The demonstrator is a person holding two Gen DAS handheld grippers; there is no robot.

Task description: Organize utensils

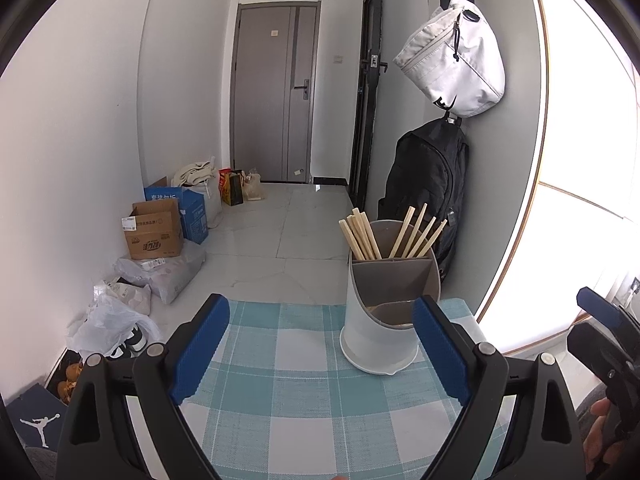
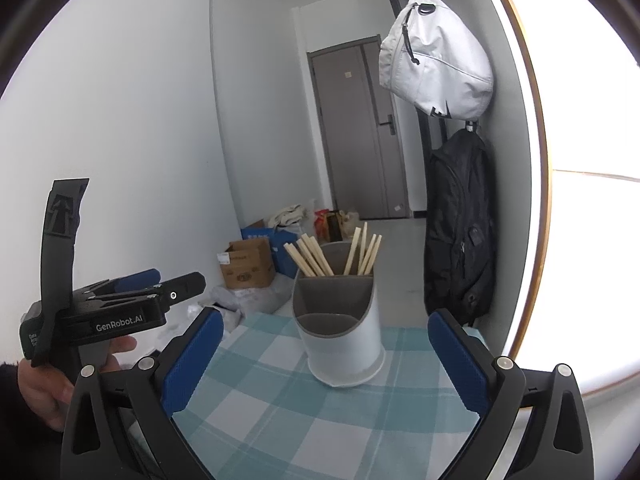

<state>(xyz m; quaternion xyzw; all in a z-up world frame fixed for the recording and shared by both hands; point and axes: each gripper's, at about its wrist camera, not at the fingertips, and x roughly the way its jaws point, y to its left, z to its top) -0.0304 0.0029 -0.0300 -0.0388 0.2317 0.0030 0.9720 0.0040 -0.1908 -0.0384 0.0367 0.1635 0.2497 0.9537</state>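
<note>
While both claws, the left claw (image 1: 322, 354) and the right claw (image 2: 326, 360), are held wide open and empty, the chopsticks (image 1: 390, 234) are seen upright in the holder (image 1: 386, 320) at centre-right; careful withdrawal without nudging it is advised.

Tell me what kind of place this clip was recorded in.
Most likely the entry hall of a flat: a closed grey door at the far end, bags hung on wall hooks, cardboard boxes on a tiled floor, and a small checked-cloth table holding a chopstick holder.
</note>
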